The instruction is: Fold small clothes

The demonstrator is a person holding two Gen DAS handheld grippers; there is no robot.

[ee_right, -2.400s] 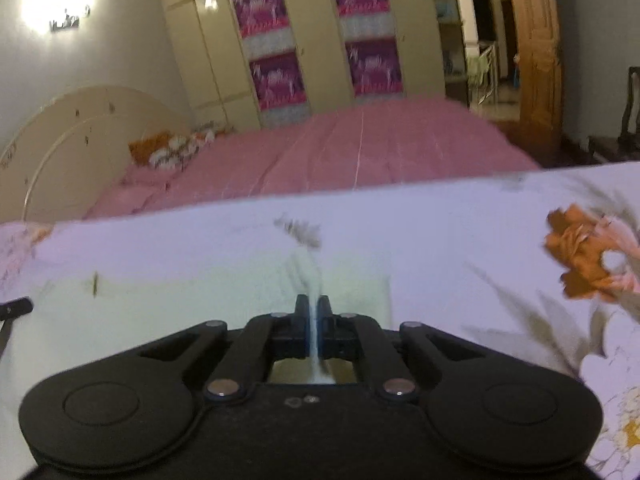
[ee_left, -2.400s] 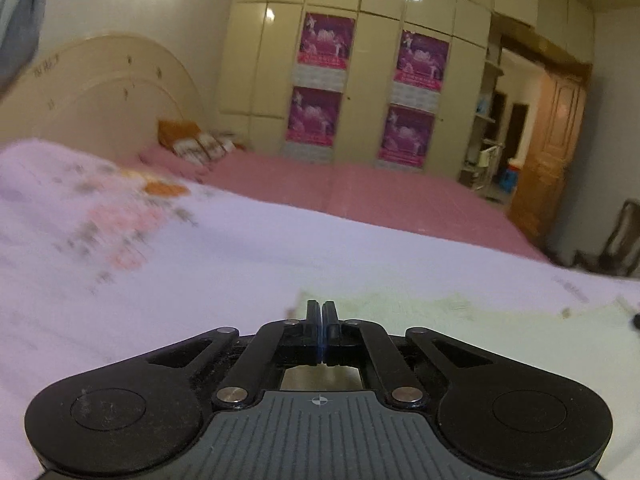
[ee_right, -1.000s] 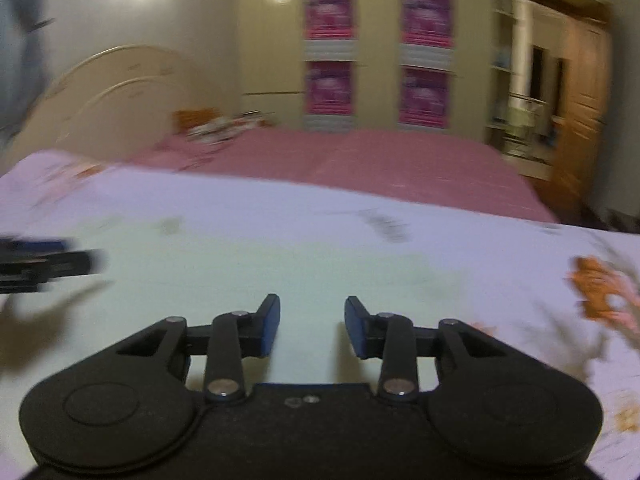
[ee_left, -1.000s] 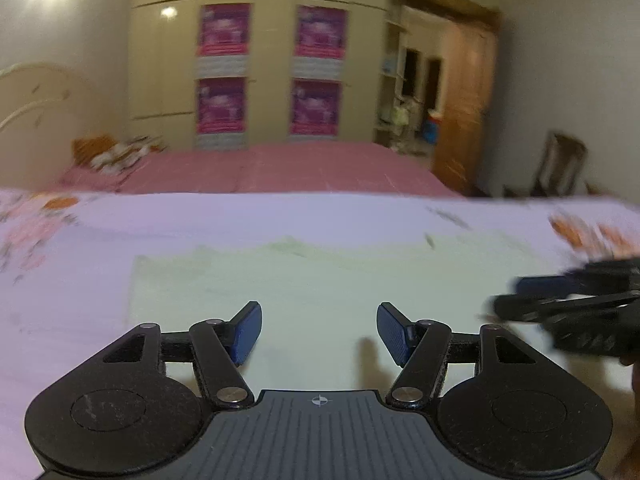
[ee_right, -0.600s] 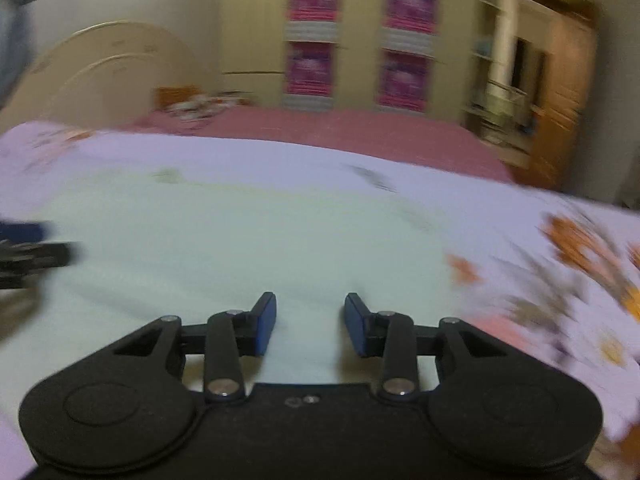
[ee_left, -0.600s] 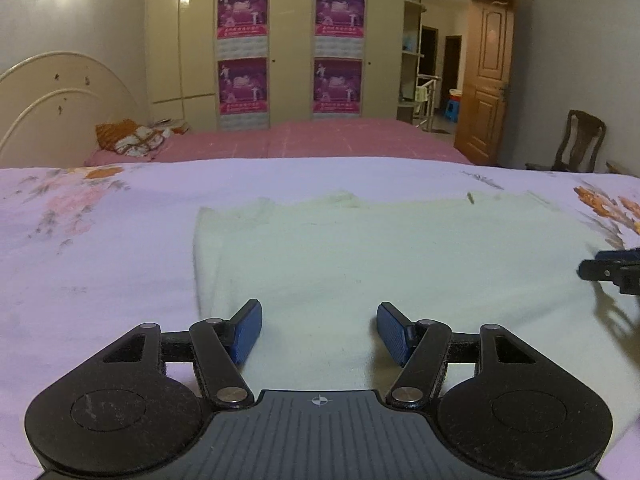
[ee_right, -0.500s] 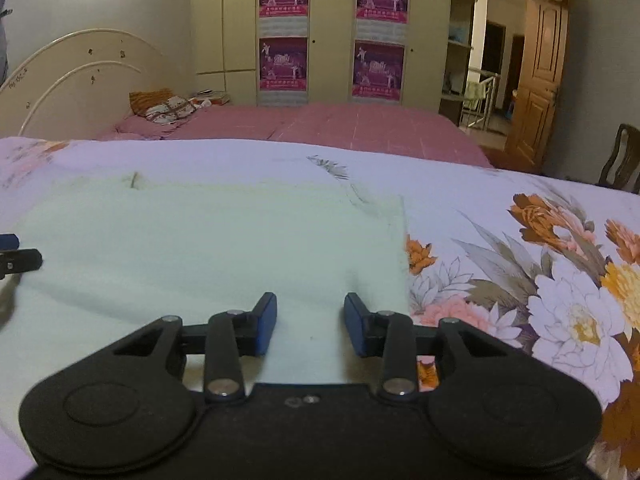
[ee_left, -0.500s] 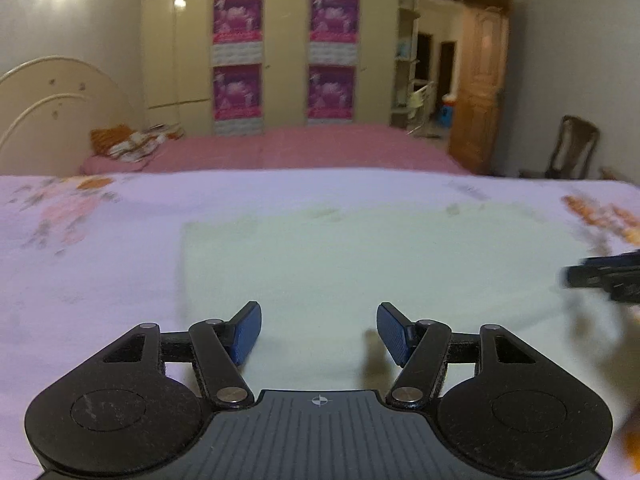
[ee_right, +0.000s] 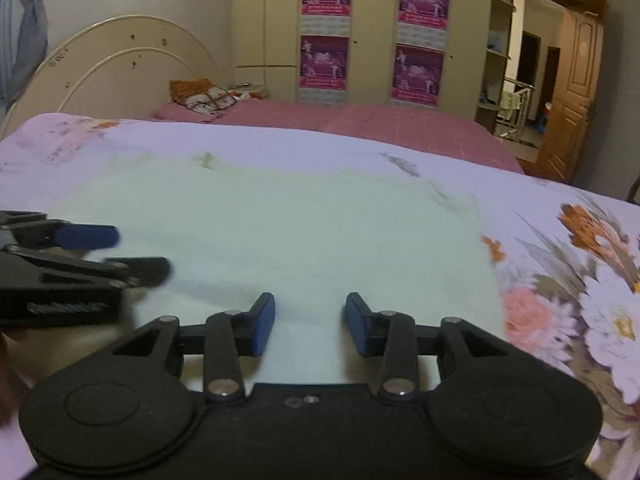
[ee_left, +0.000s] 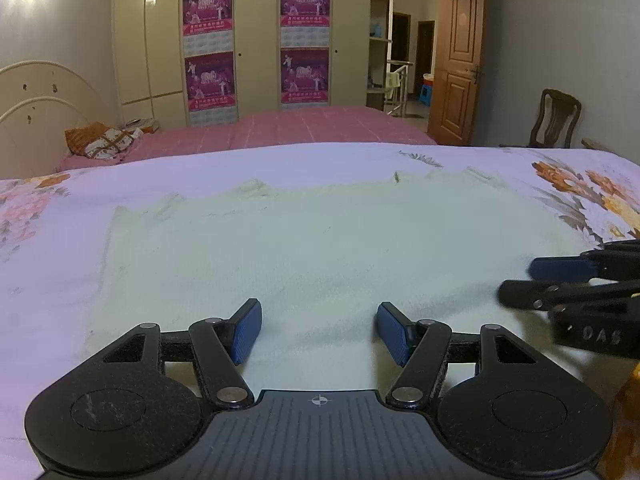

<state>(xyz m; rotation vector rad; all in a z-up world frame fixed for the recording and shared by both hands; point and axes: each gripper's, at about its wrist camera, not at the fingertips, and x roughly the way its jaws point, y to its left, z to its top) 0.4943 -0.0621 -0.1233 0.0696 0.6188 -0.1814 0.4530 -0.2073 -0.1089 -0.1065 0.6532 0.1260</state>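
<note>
While pale cloth (ee_left: 320,248) lies flat, left gripper (ee_left: 319,330) parted, right gripper (ee_right: 310,322) parted

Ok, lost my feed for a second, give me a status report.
Left gripper open, right gripper open, both empty. Pale green cloth flat on the flowered bedsheet, unfolded. Nothing in the way.

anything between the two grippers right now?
Only the pale green cloth; in both wrist views, nothing else lies between the left gripper and the right gripper.
</note>
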